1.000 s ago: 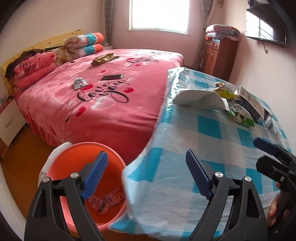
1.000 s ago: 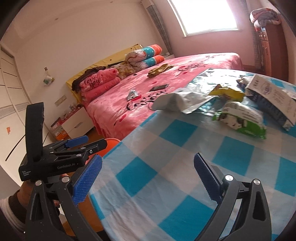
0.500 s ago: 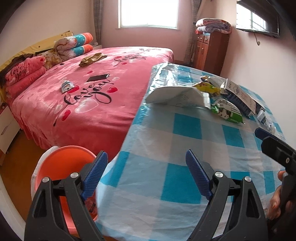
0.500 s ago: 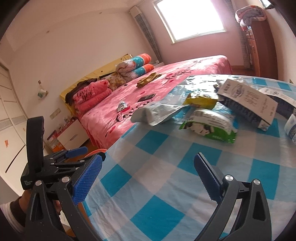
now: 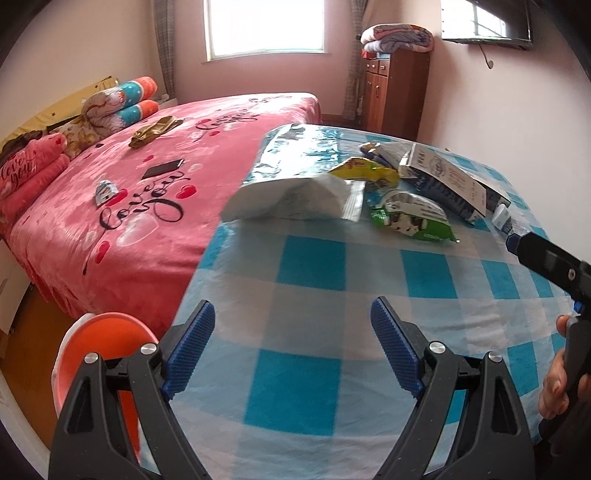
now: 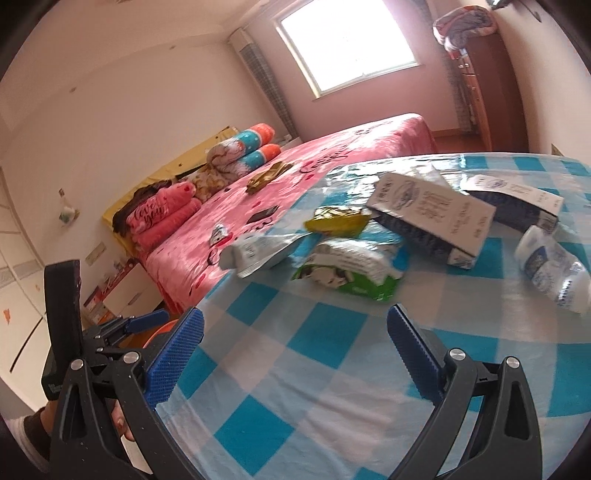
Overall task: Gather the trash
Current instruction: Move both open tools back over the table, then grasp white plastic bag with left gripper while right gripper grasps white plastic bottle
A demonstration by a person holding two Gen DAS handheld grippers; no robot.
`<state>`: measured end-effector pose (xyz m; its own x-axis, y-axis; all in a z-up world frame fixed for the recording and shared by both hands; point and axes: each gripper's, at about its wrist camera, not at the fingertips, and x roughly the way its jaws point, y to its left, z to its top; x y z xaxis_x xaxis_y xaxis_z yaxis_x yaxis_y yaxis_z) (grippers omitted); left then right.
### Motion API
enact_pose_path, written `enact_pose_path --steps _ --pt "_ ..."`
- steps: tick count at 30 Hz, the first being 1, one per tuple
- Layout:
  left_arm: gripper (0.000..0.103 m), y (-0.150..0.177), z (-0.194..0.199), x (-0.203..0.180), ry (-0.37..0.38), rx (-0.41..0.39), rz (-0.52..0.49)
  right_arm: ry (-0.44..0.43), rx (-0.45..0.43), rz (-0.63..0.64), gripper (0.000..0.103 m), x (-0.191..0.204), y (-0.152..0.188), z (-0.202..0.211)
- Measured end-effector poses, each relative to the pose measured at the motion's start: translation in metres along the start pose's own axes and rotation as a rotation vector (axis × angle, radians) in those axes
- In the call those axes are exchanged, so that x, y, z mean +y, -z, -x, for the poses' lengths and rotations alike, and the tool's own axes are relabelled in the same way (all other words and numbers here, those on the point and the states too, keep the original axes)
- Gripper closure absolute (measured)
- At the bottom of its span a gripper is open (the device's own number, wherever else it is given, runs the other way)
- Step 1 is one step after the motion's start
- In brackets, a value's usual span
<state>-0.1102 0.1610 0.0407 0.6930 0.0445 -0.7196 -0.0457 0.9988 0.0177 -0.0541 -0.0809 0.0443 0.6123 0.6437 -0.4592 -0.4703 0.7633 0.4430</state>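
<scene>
Daylight is pouring through the window ahead — a pink bed is lying left, a wooden cabinet standing beyond.

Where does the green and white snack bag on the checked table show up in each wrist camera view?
Left wrist view: green snack bag lies right of centre, upper half, on the checked tablecloth.
Right wrist view: it lies at centre, just above the middle.
Shared landmark: the yellow wrapper just behind it.

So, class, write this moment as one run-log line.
left tongs: open, empty | right tongs: open, empty | wrappers, cartons, bottle: on checked table | orange bin: beside table
</scene>
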Motion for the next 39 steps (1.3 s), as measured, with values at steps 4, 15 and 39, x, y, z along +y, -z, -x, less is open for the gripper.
enact_pose_path --steps 4,15,39 --pt "0.016 -0.008 -0.001 -0.017 0.02 -0.01 -0.03 0.033 -0.013 -0.038 0.005 -0.018 -0.005 0.007" --pt "0.016 -0.036 -0.012 -0.06 0.109 -0.015 -0.033 0.215 -0.073 -0.15 0.005 -0.09 -0.018 0.039" --pt "0.022 -0.067 -0.076 0.058 0.193 0.101 0.697 0.304 0.011 -0.205 0.005 -0.175 -0.04 0.037"
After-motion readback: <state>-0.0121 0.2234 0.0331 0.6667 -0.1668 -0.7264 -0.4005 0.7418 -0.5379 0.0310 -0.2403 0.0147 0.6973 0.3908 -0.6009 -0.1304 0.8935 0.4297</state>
